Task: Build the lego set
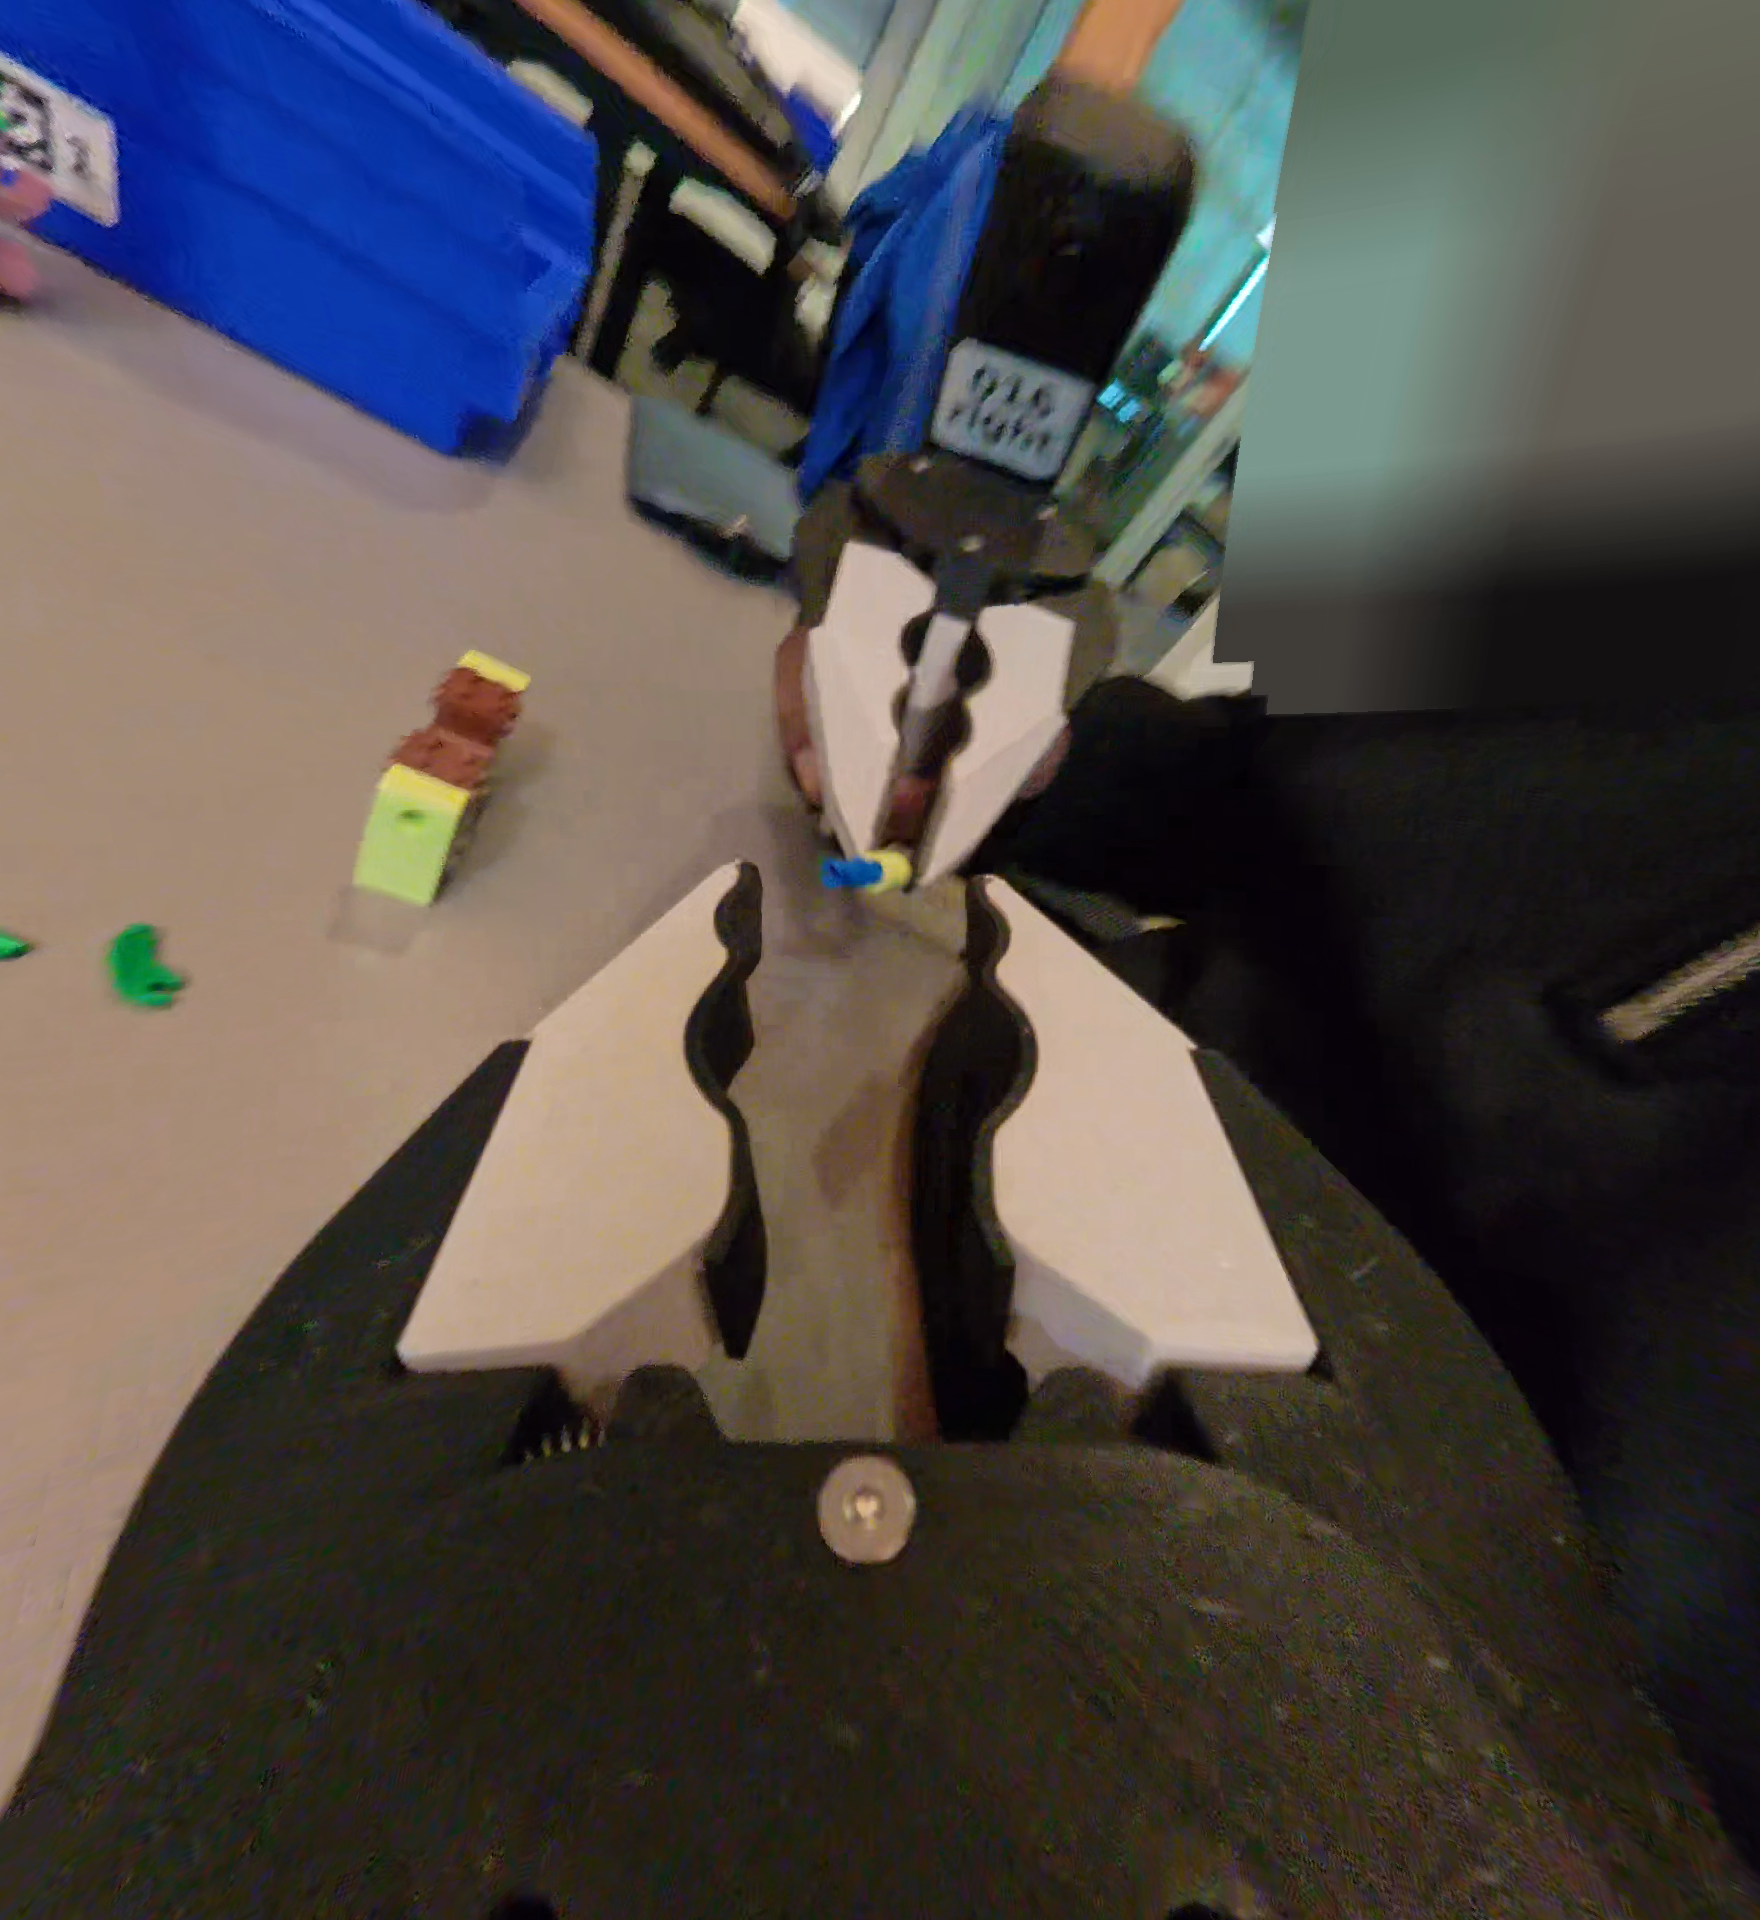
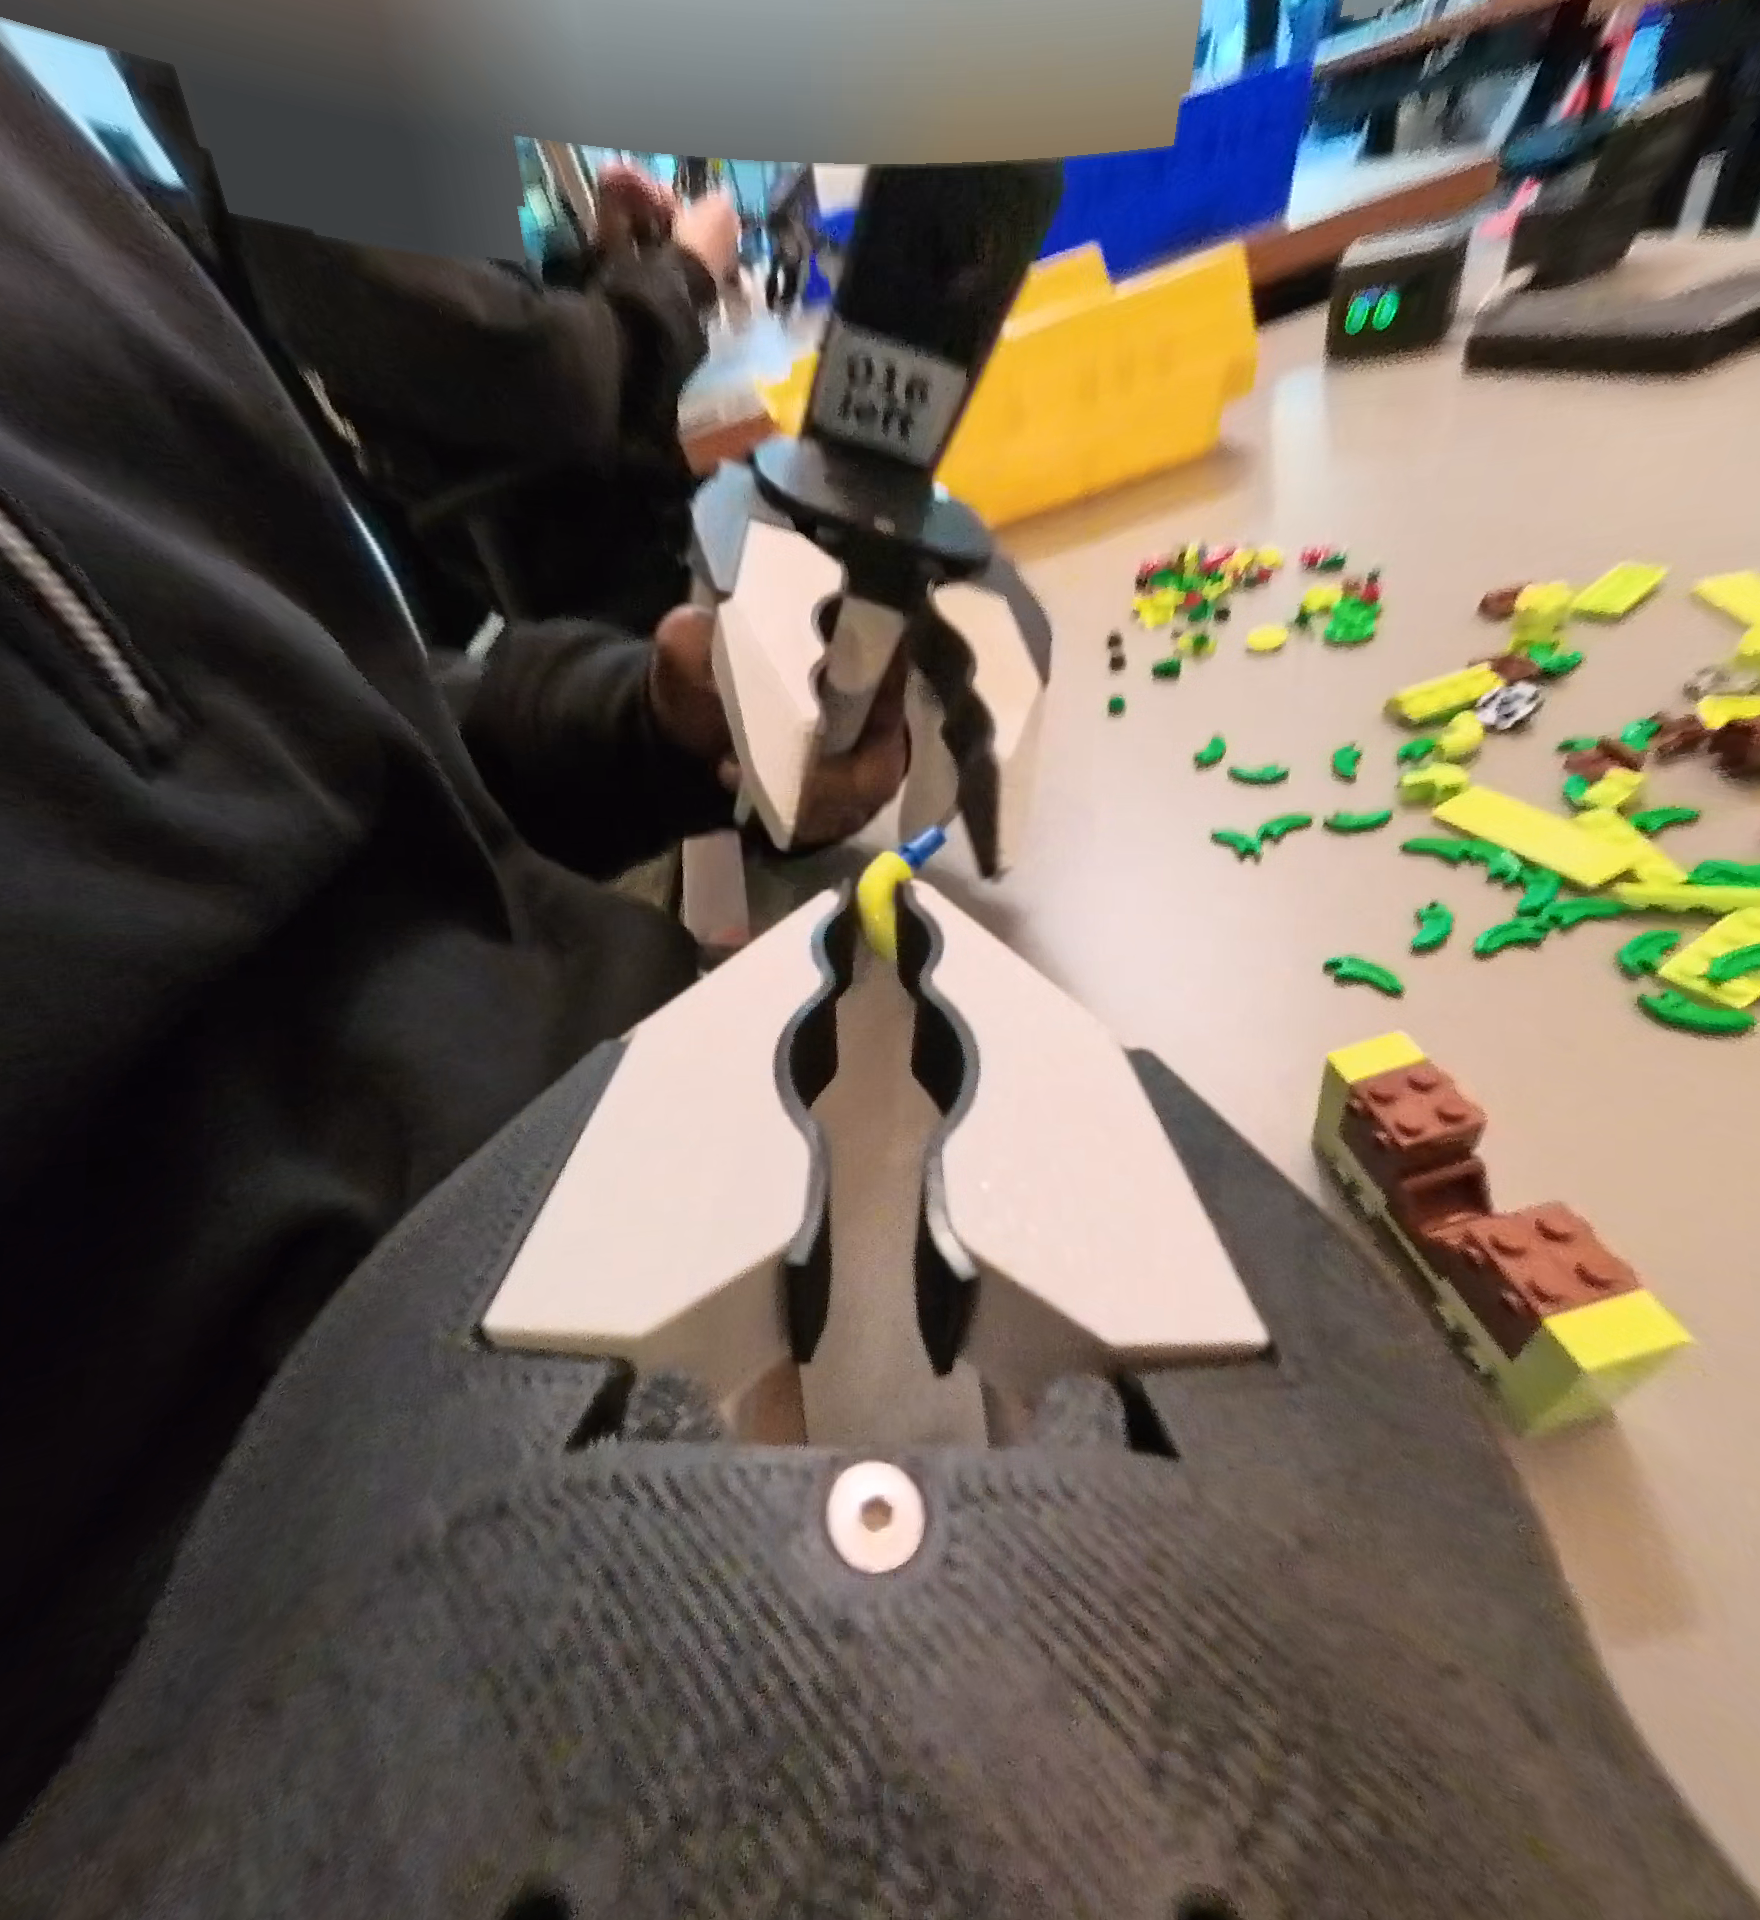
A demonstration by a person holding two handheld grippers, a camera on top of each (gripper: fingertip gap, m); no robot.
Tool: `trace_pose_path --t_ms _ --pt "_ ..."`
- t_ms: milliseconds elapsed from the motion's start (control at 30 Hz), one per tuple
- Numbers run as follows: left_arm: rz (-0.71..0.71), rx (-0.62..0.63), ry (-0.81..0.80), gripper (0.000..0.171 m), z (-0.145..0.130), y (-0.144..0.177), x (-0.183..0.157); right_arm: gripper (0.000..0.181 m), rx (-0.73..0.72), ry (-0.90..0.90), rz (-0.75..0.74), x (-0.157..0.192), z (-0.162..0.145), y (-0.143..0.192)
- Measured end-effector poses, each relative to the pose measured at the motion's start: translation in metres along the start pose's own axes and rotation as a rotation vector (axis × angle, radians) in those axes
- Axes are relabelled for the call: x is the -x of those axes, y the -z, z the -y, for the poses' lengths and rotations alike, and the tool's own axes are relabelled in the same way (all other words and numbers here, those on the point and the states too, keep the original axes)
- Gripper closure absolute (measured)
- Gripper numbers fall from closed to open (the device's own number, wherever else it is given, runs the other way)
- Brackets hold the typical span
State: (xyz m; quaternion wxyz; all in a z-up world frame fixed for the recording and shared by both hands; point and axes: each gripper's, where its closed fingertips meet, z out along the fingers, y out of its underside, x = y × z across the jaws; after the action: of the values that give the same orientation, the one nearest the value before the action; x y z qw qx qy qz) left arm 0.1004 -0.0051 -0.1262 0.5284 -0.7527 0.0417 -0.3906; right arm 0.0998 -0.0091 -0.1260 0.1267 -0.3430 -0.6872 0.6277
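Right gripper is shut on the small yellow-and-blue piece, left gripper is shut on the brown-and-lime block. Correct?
Not quite. The left gripper is open and empty; the brown-and-lime block lies on the table, apart from it, as the left wrist view shows. The right gripper is indeed shut on the small yellow-and-blue piece.

A small grey label (image 1: pixel 1011 410) with dark printed characters sits on the black body of the right gripper (image 1: pixel 897 868); a matching label (image 2: pixel 884 400) sits on the left gripper (image 2: pixel 943 847). A white sticker (image 1: pixel 60 156) with a black square code pattern sits on the blue bin (image 1: pixel 336 208).
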Motion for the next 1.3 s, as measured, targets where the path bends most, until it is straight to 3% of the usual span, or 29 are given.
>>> trace_pose_path --t_ms 167,333,467,633,800,967,1233,1300 --pt "-0.141 -0.123 0.16 0.147 0.014 0.0 -0.011 0.176 -0.032 0.1 -0.047 0.004 0.009 0.006" --pt "-0.227 -0.111 0.251 0.147 0.009 -0.007 -0.017 0.176 -0.003 0.237 -0.093 0.012 0.015 0.003" --pt "-0.276 -0.148 0.287 0.162 0.014 -0.006 -0.022 0.176 0.03 0.321 -0.121 0.014 0.018 0.002" --pt "-0.288 -0.167 0.336 0.166 0.017 -0.004 -0.02 0.175 0.051 0.414 -0.197 0.01 0.022 0.001" --pt "-0.356 -0.302 0.502 0.166 0.03 0.0 -0.013 0.159 0.115 0.704 -0.429 -0.003 0.025 0.002" --pt "-0.37 -0.33 0.595 0.165 0.028 -0.004 -0.006 0.169 0.225 1.021 -0.577 -0.008 0.026 -0.001" --pt "-0.39 -0.351 0.584 0.164 0.032 0.0 -0.008 0.176 0.22 0.938 -0.534 -0.008 0.03 -0.001" --pt "-0.419 -0.365 0.571 0.155 0.035 0.004 -0.012 0.176 0.205 0.885 -0.516 -0.008 0.032 0.0"
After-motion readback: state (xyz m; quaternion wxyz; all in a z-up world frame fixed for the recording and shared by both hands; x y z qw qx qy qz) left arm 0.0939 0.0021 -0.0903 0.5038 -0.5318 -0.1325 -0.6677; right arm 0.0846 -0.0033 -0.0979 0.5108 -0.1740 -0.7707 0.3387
